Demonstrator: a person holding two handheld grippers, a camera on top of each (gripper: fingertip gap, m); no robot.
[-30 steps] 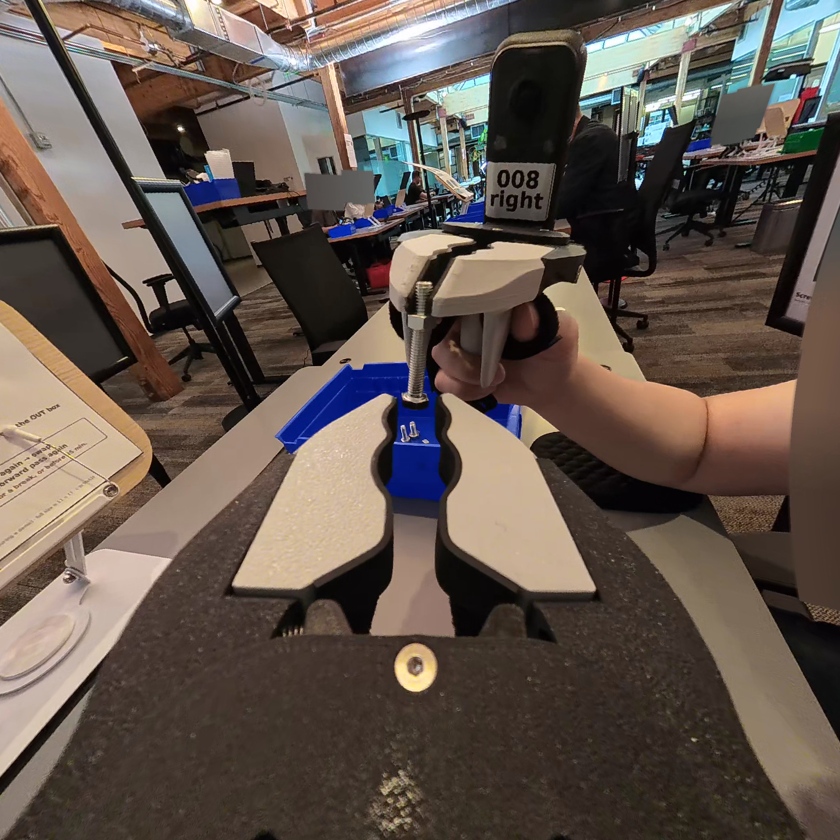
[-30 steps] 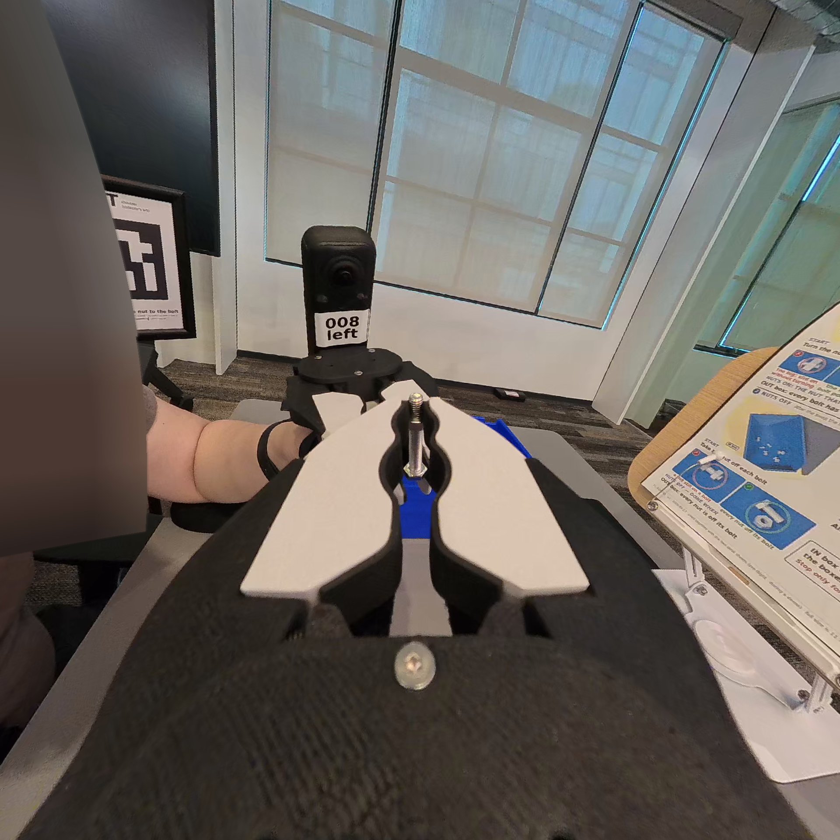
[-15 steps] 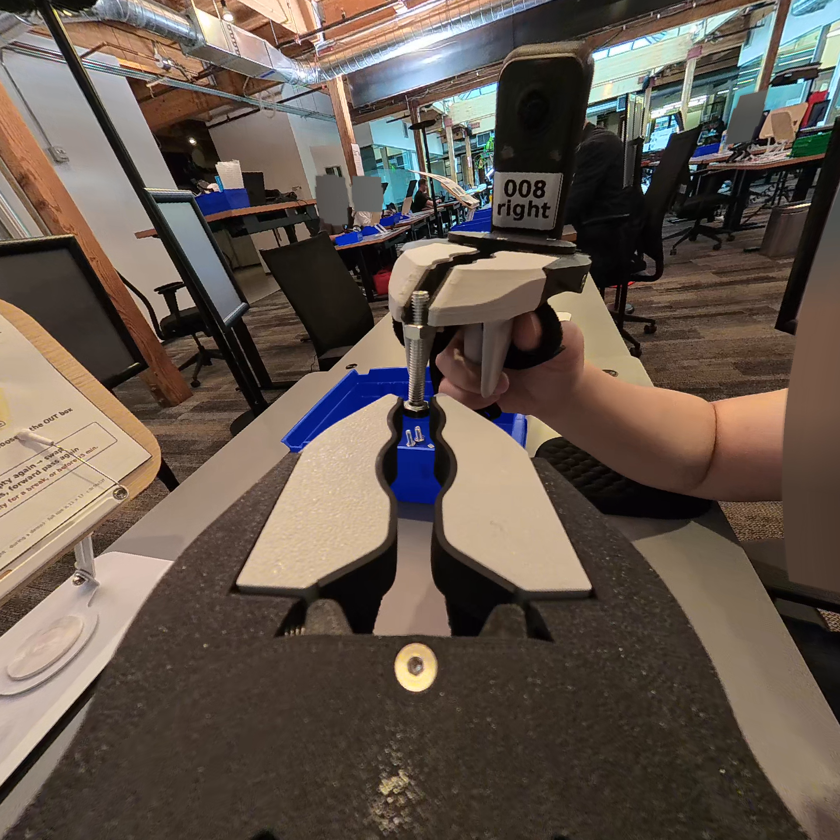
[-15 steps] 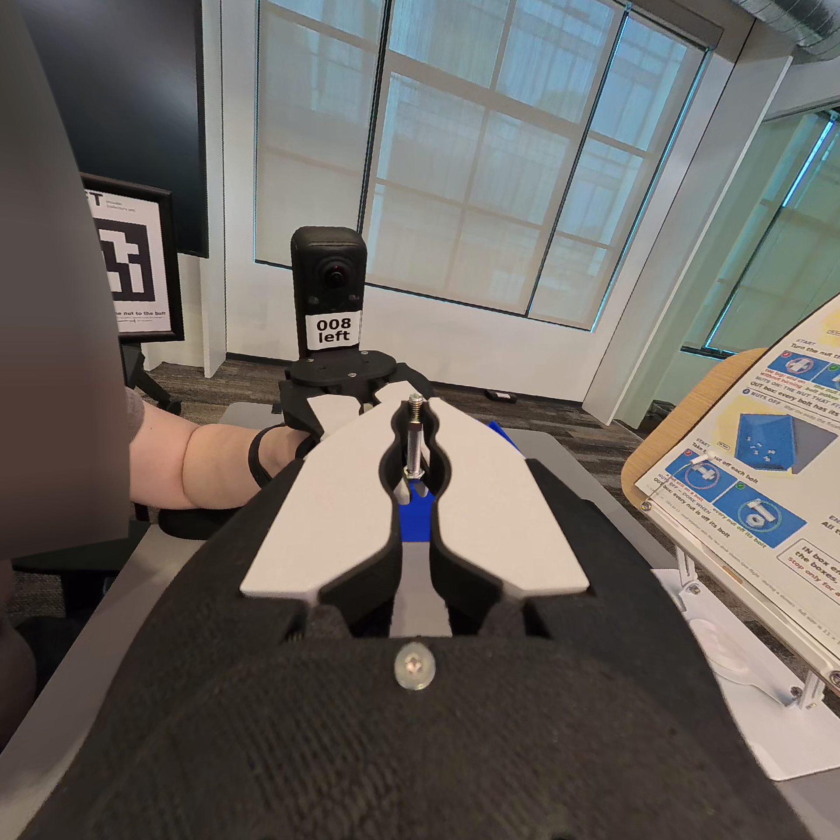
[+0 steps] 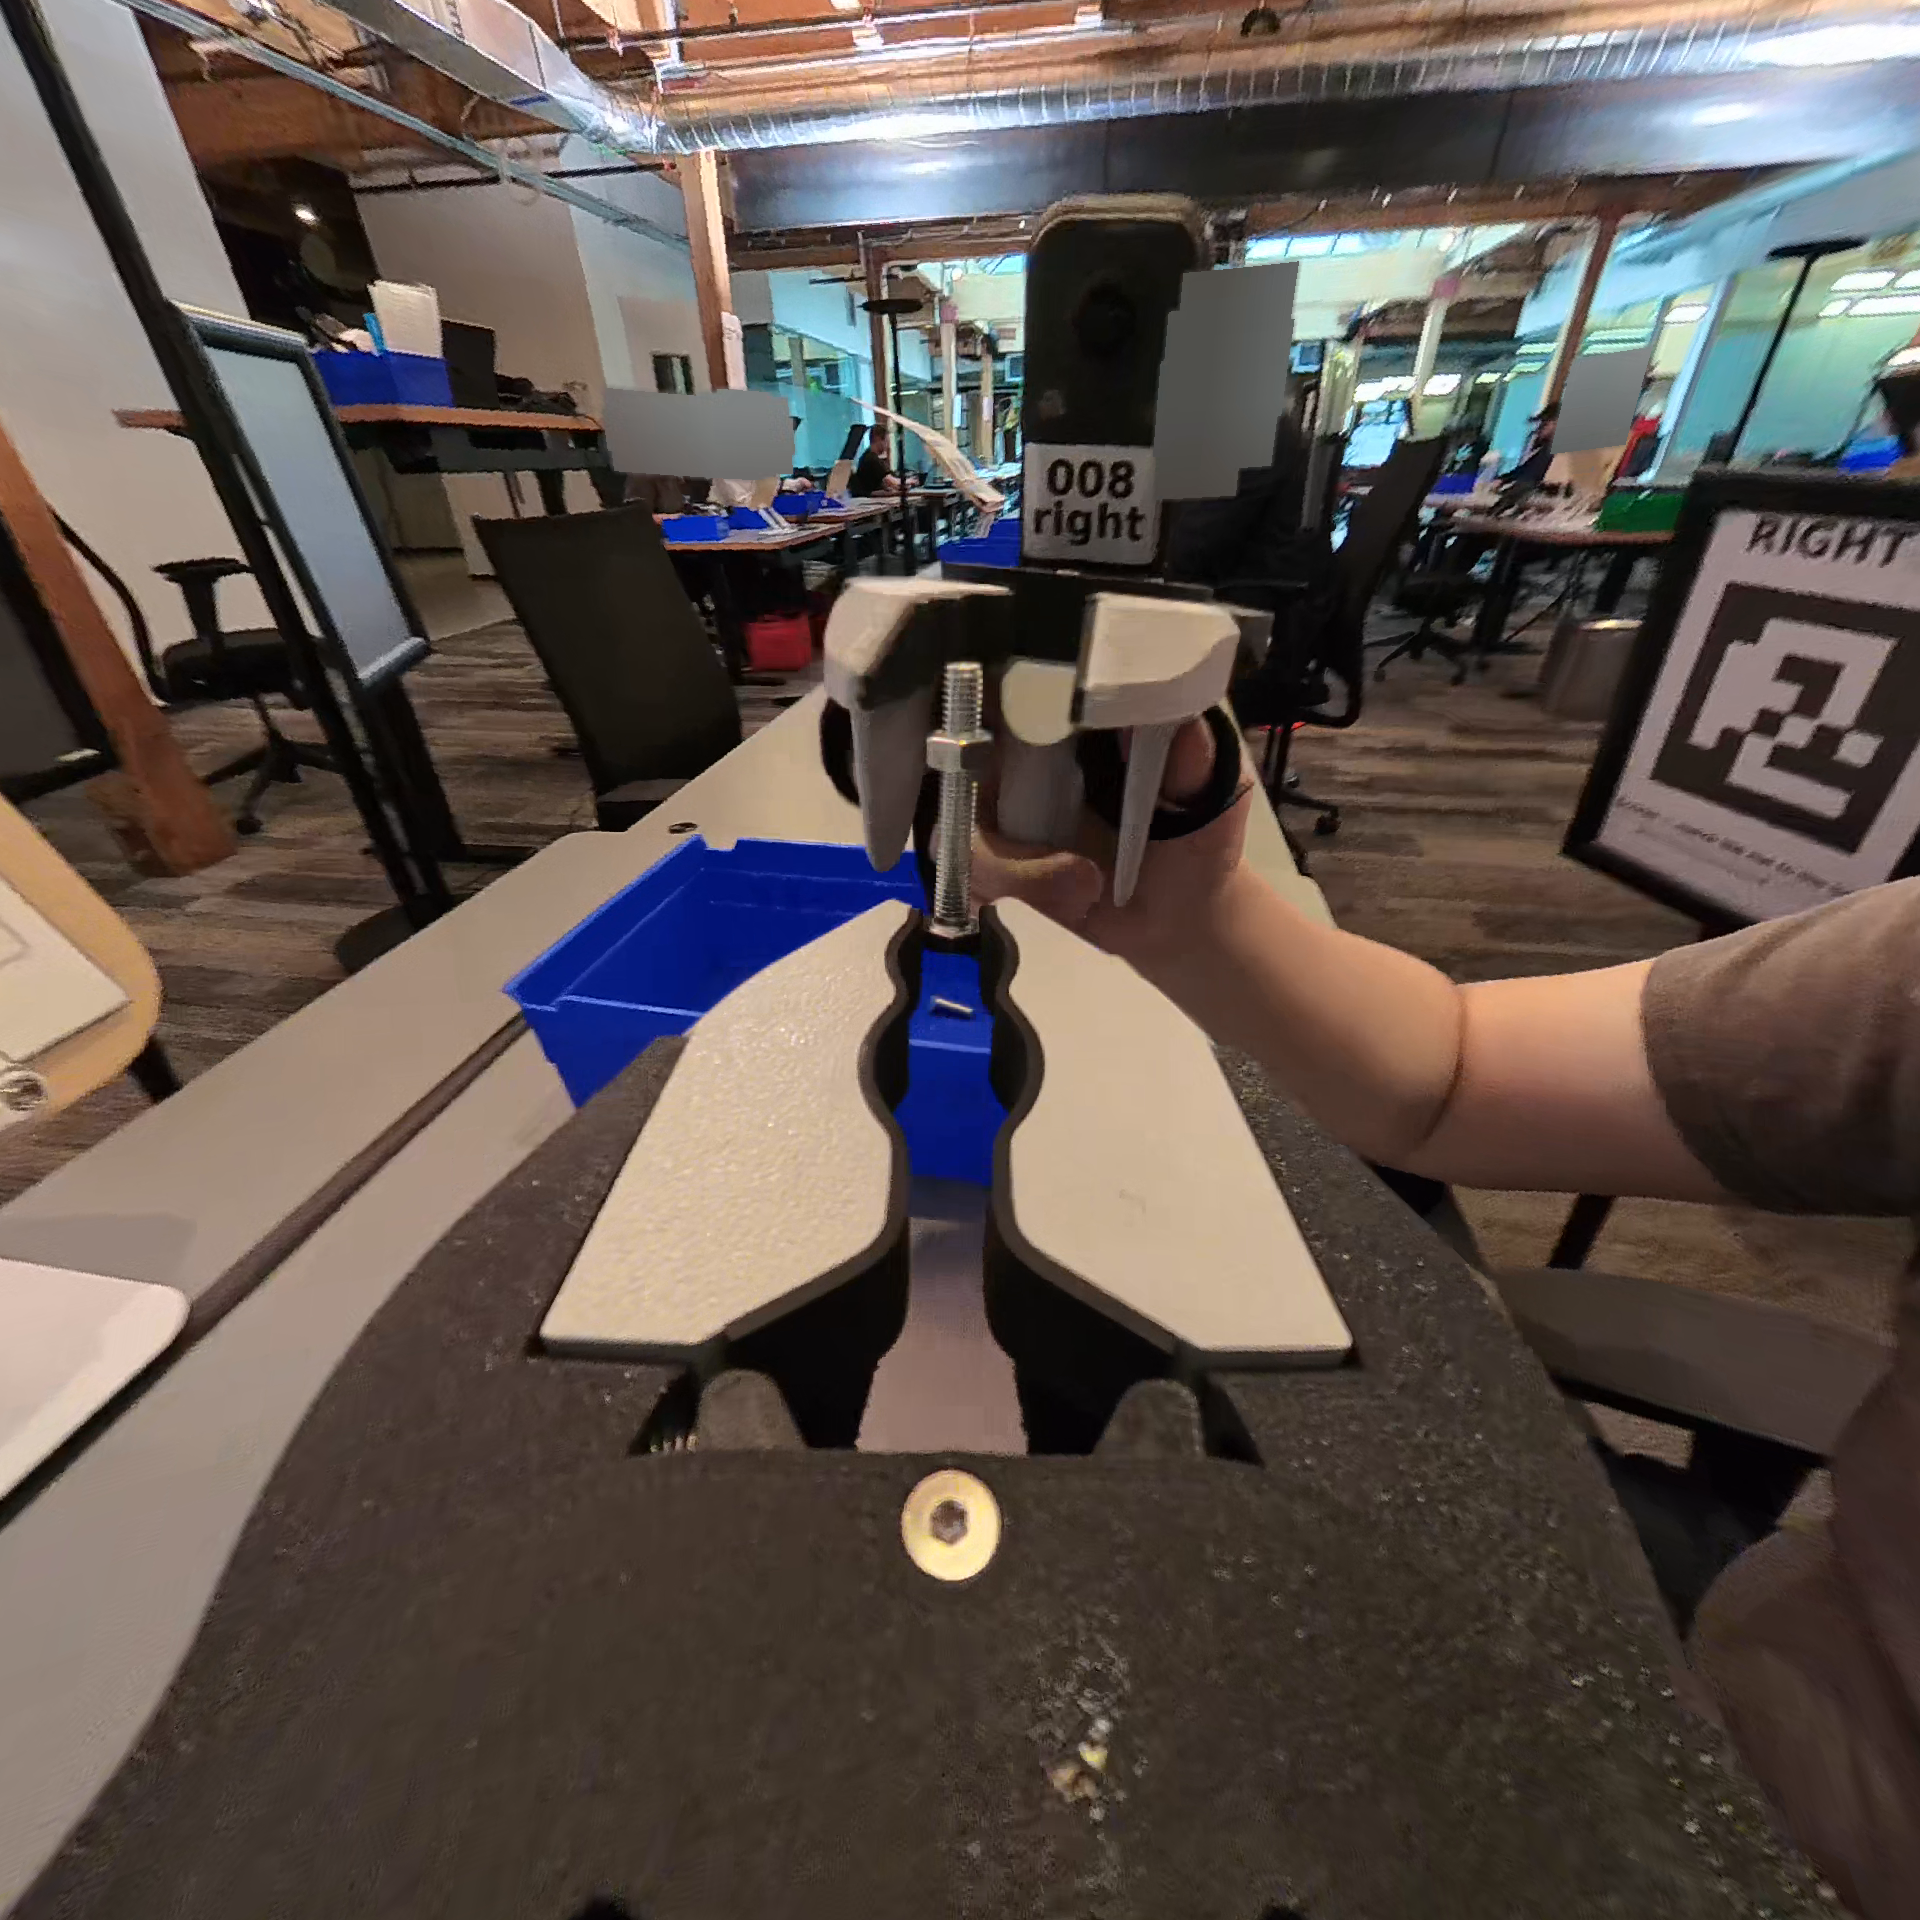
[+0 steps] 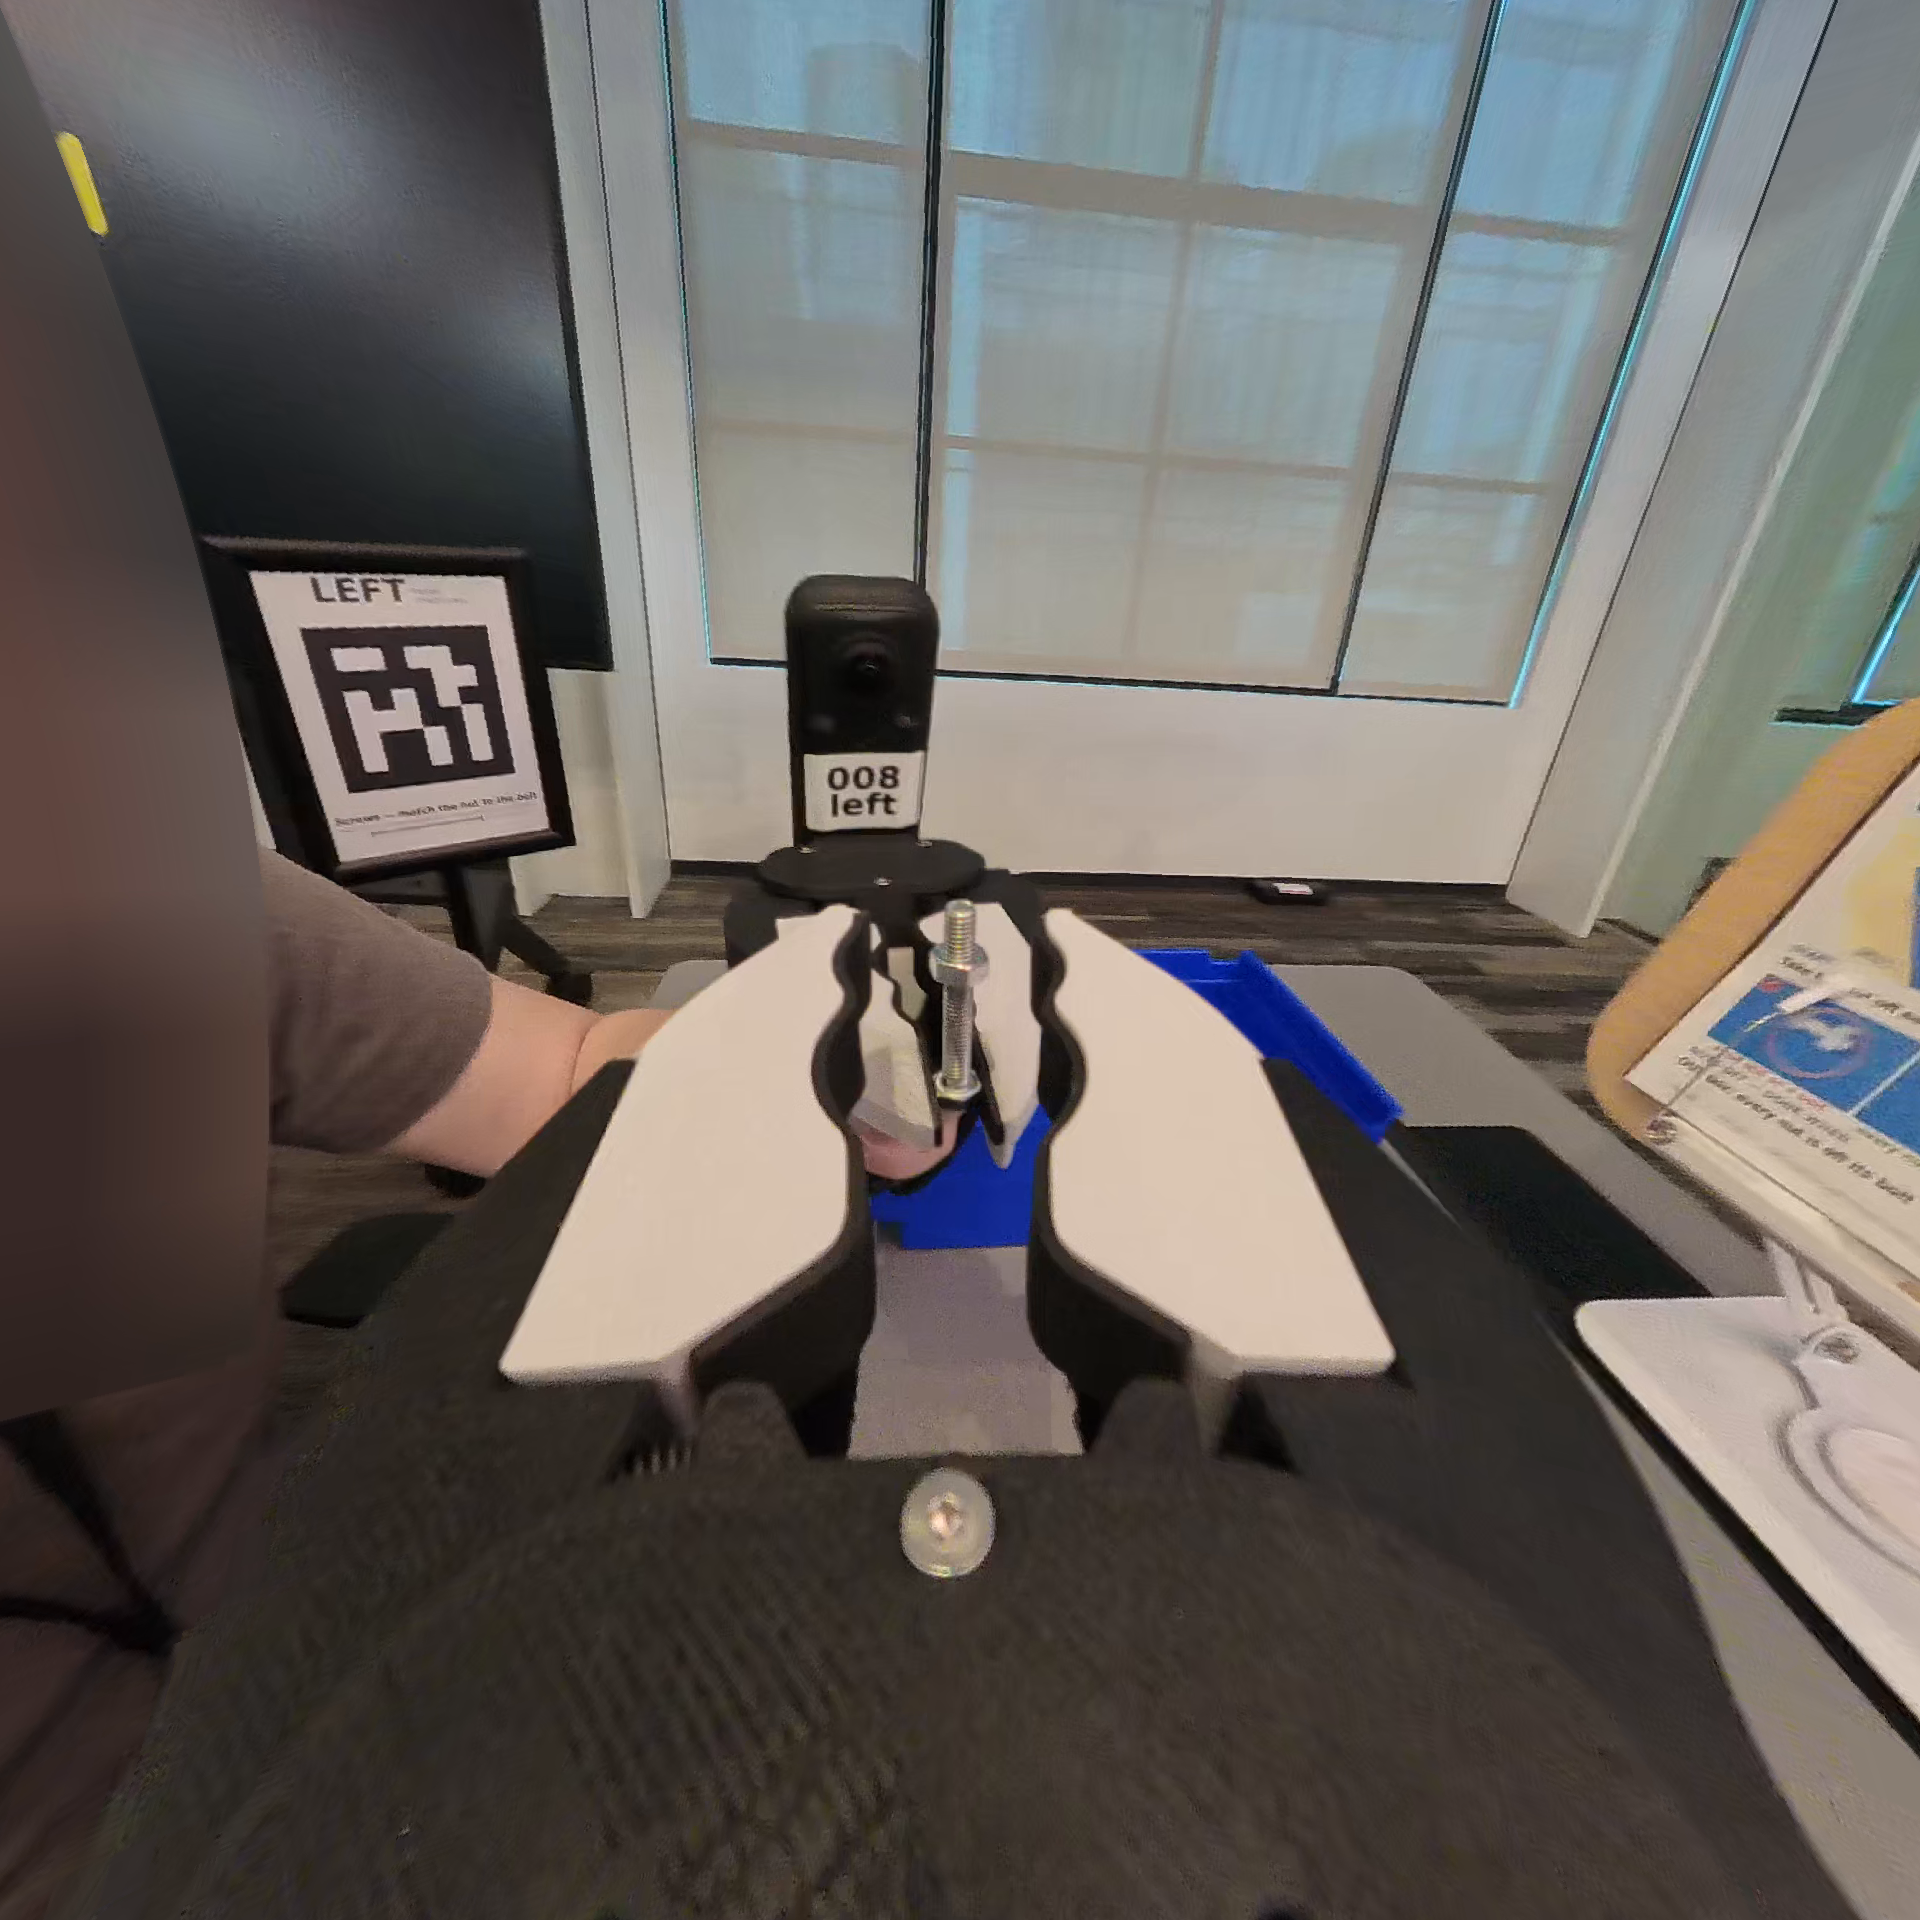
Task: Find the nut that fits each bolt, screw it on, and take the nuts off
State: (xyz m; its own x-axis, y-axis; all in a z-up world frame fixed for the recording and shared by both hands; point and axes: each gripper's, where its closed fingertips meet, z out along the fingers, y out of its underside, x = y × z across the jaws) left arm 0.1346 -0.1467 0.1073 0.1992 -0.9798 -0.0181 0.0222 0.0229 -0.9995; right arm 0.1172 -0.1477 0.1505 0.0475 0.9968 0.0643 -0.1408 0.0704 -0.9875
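Grippers, 2-finger: 2, left gripper (image 5: 951,925), right gripper (image 6: 943,997). Bolt (image 5: 954,800): 1, long, threaded. Nut (image 5: 958,744) on bolt: 1. Blue bin (image 5: 665,961): 1. Small loose screw (image 5: 949,1006) in bin: 1 visible. Marker signs on stands: 2, right-side sign (image 5: 1787,707), left-side sign (image 6: 400,717). Instruction board (image 6: 1766,997): 1.

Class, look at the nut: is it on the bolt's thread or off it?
On. The nut sits on the thread of the upright bolt, near the top, with bare thread showing above it. The left gripper grips the bolt's lower end.
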